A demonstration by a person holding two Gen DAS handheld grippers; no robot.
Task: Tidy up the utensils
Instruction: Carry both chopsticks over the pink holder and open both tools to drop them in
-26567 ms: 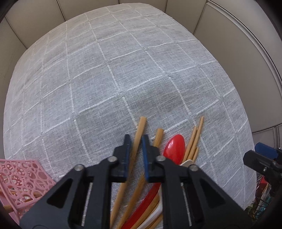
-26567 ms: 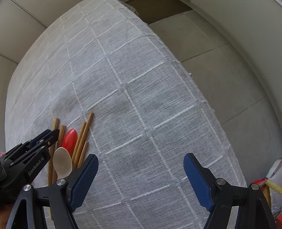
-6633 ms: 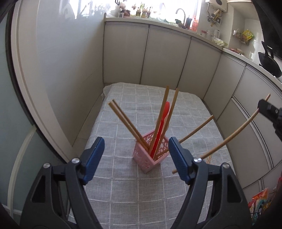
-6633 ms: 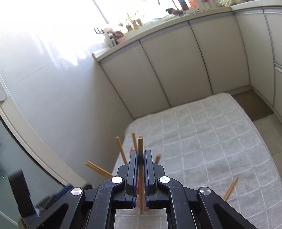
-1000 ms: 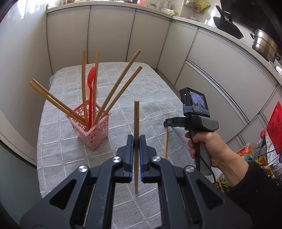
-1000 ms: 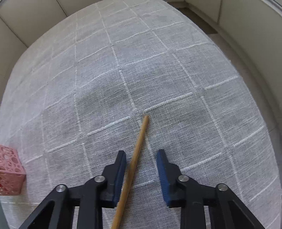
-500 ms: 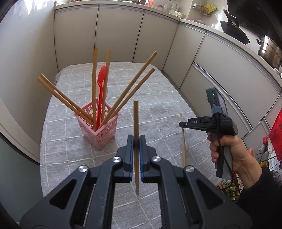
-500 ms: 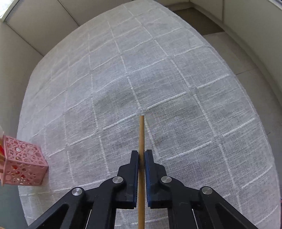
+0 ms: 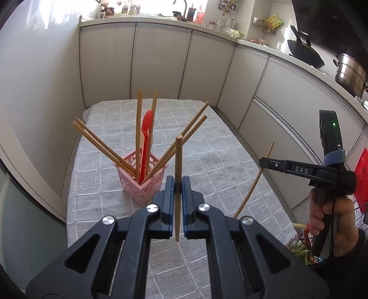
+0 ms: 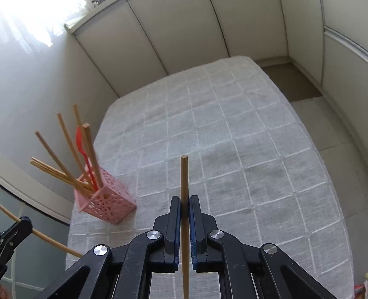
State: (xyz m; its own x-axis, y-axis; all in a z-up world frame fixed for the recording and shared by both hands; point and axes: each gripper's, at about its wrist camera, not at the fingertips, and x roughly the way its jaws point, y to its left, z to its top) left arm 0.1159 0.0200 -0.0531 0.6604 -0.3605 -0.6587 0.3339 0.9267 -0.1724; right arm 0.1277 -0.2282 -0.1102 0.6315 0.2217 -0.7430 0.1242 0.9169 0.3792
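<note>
The left gripper (image 9: 177, 184) is clamping a chopstick (image 9: 178, 165) at frame centre. The right gripper (image 10: 184, 204) is pinching another chopstick (image 10: 184, 177), its lower end cut off. The pink holder (image 10: 108, 202) is standing lower left, holding red spoon (image 9: 146, 138).

I cannot see the bottom of the chopstick (image 10: 184, 181) in my right gripper (image 10: 184, 202); it runs off the lower edge of the picture. The low ends of the chopsticks (image 9: 138, 128) and the red spoon (image 9: 145, 142) sit down inside the pink basket (image 9: 142, 186), so its walls hide them. In the right view that basket (image 10: 108, 202) looks a bit blurry. My right hand (image 9: 331, 218) is cut off at the picture's side. The small things on the far counter (image 9: 197, 20) are too tiny and bright for me to tell.
</note>
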